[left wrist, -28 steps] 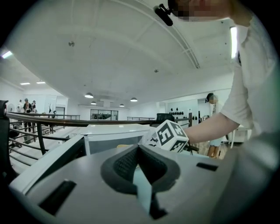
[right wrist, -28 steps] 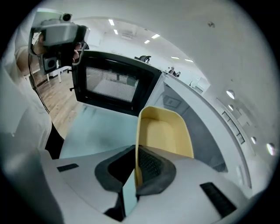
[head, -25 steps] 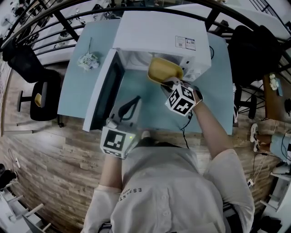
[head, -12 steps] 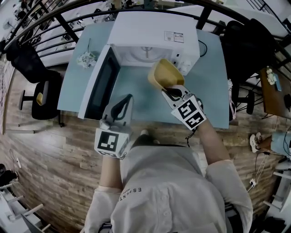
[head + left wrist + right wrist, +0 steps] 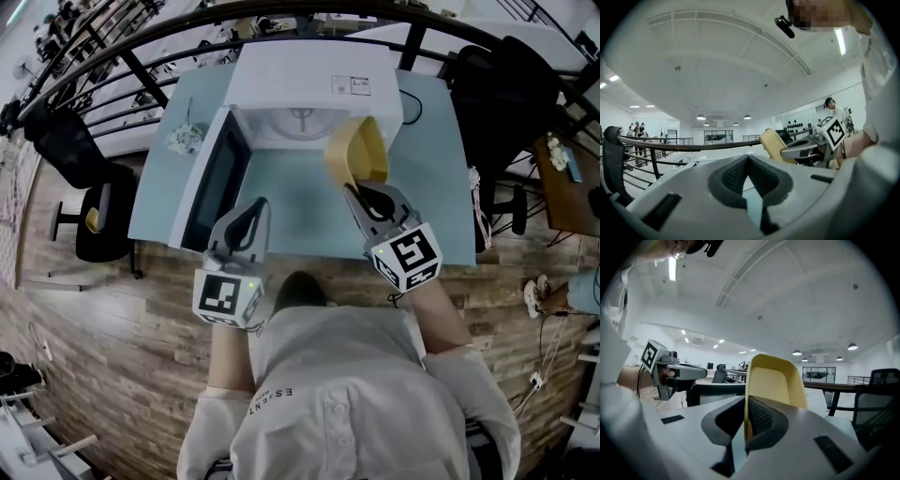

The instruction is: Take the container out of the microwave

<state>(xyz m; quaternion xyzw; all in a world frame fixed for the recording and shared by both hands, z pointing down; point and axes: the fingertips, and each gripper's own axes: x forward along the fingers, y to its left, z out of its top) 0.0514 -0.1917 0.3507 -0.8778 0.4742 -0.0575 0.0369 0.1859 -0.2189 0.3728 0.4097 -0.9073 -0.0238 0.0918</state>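
Item: yellow container [image 5: 358,150], tipped on edge, in front of the open microwave [image 5: 309,70], above the worktop [image 5: 436,178]. We log the right gripper [image 5: 359,192] clamped on its rim, container directly ahead. Left gripper [image 5: 255,208]: jaws together, empty, farther off.

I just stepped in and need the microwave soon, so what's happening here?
A person holds tongs in each hand. The right tongs are shut on the rim of a yellow plastic container, held tilted in the air, out of the open white microwave. The left tongs are shut and empty beside the microwave's door. The container is not yet set down.
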